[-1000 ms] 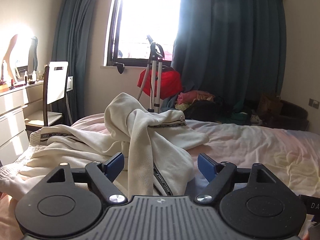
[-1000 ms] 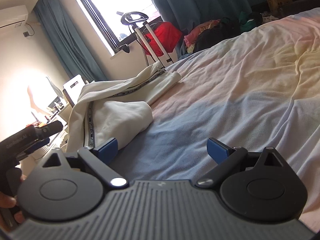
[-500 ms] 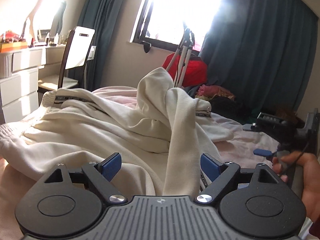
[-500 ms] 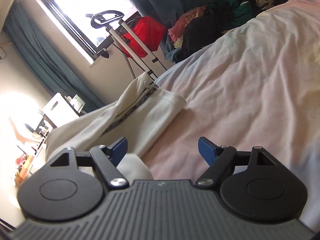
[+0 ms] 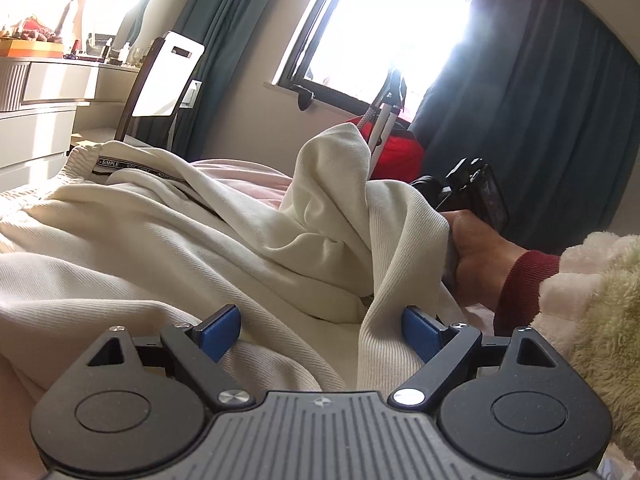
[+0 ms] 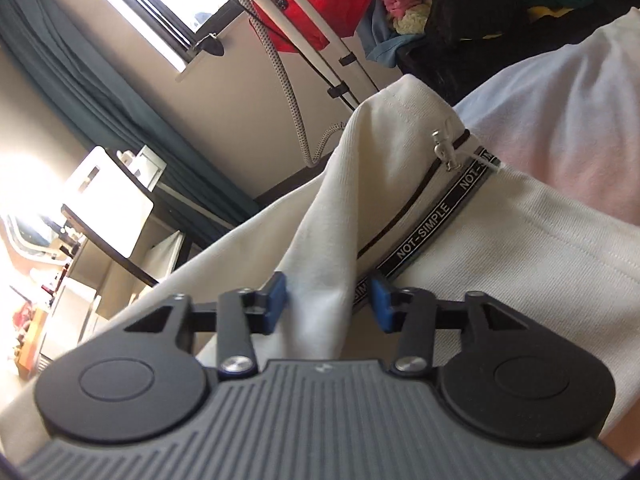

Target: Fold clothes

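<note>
A cream zip-up garment [image 5: 168, 248] with black "NOT-SIMPLE" tape lies rumpled on the pink bed sheet [image 5: 244, 172]. My left gripper [image 5: 320, 330] is open, low over the cloth, with a raised fold between its blue pads. In the right wrist view the same garment [image 6: 520, 248] fills the frame, its zipper pull [image 6: 442, 148] and printed tape [image 6: 432, 224] showing. My right gripper [image 6: 328, 306] is partly closed around an upright fold of the cloth; its pads stand close to the fold. The right gripper [image 5: 472, 192] and the hand holding it show behind the cloth.
A white-backed chair [image 5: 164, 80] and dresser [image 5: 44, 92] stand at the left. A garment steamer pole [image 5: 384, 120] with a red bag [image 6: 320, 4] stands under the window. A pile of clothes [image 6: 480, 4] lies beyond the bed. A fluffy sleeve [image 5: 592, 300] is at the right.
Both grippers have moved in close to the garment. The right gripper's jaws have narrowed from wide open to around a fold. The left gripper has stayed open.
</note>
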A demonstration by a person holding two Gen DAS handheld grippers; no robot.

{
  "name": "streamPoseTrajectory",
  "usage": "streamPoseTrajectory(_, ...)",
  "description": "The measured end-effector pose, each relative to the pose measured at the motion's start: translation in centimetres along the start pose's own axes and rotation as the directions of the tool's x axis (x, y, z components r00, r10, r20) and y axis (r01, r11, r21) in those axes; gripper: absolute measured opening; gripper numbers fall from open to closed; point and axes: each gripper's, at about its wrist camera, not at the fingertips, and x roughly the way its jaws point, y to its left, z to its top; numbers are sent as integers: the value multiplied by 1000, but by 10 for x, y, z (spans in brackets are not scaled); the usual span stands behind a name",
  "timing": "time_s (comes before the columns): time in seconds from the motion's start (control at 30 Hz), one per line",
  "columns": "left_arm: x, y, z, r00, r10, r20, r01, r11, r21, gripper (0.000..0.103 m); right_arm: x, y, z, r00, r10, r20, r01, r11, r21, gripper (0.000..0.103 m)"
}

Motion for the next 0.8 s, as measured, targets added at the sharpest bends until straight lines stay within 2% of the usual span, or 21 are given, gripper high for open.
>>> streamPoseTrajectory(0.07,1,0,0,1000,-6,5,6,1000,7,89,-11,5,-1,1000,28,2,-28,999,-38,9)
streamPoseTrajectory(0.17,0,0,7,1000,8,23,-8,1000,2,88,-56,8,4,998,29,56,-23,996,-92,8)
streamPoseTrajectory(0.3,-15,-2,17,997,8,73,-9,1000,15,88,-147,-2,17,991,27,134,-14,996,-92,7)
streamPoseTrajectory(0.4,-28,-6,22,996,-5,89,3,1000,14,88,-218,-18,10,985,33,169,-21,997,-72,6)
streamPoseTrajectory(0.5,-48,-16,24,994,-20,110,15,999,48,88,-294,-50,-15,974,45,221,-37,999,-39,6)
streamPoseTrajectory(0.63,-75,-35,21,992,-6,128,-13,989,147,88,-381,-101,-60,959,26,284,-32,999,15,6)
streamPoseTrajectory(0.7,-88,-44,19,991,-15,130,-8,984,180,88,-412,-127,-85,959,24,281,-38,998,45,6)
streamPoseTrajectory(0.8,-103,-58,12,993,-43,109,17,972,233,88,-437,-172,-122,973,37,228,-74,986,153,7)
